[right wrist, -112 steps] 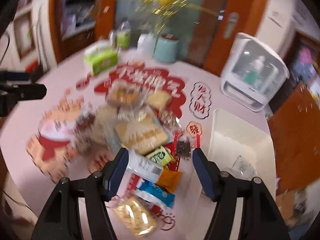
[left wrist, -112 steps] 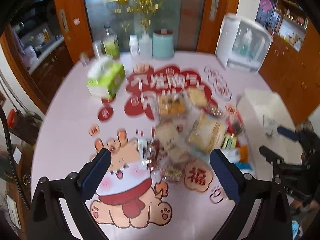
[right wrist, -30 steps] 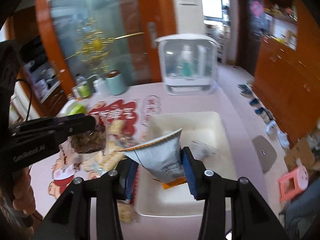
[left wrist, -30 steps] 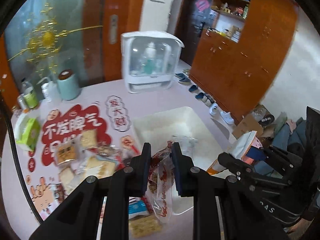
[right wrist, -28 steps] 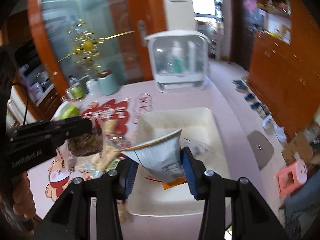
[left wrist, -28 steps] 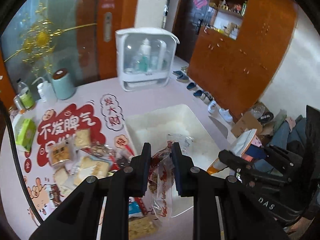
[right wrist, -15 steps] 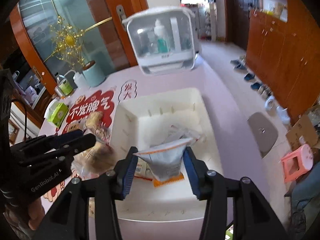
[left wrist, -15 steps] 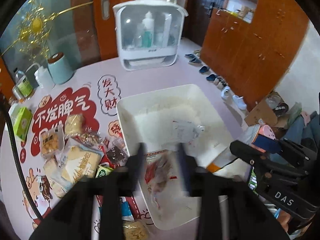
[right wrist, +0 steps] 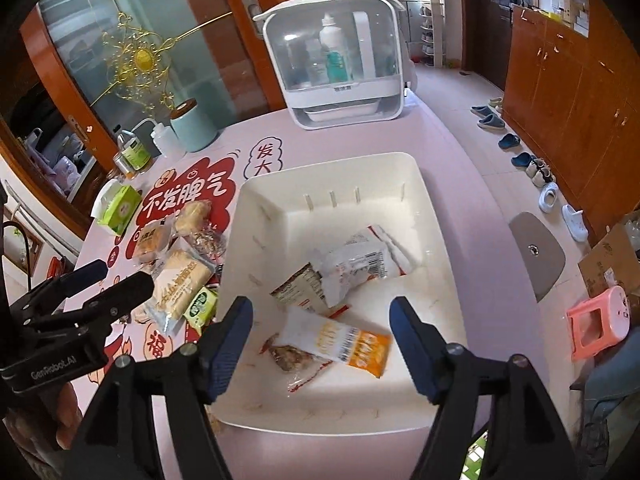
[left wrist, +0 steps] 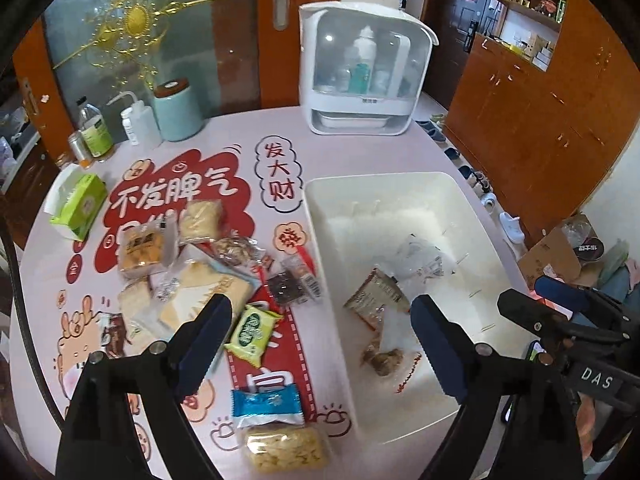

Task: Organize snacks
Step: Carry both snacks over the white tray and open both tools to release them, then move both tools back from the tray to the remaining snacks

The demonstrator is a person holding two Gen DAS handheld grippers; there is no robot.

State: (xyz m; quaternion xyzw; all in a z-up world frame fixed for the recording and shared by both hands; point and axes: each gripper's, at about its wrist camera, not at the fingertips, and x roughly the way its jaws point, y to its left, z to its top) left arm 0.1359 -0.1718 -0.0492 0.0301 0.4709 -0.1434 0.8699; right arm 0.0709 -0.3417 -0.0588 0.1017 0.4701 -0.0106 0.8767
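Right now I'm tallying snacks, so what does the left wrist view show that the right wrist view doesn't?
Only the left wrist view shows the blue packet and the yellow cracker pack on the table near the bin's front corner, plus a dark brownie pack.

Only the right wrist view shows the orange-ended packet clearly, lying in the bin over a clear nut bag.

Both show the white bin, the green packet beside it, and both grippers, left and right, open and empty, their jaws having just been opening.
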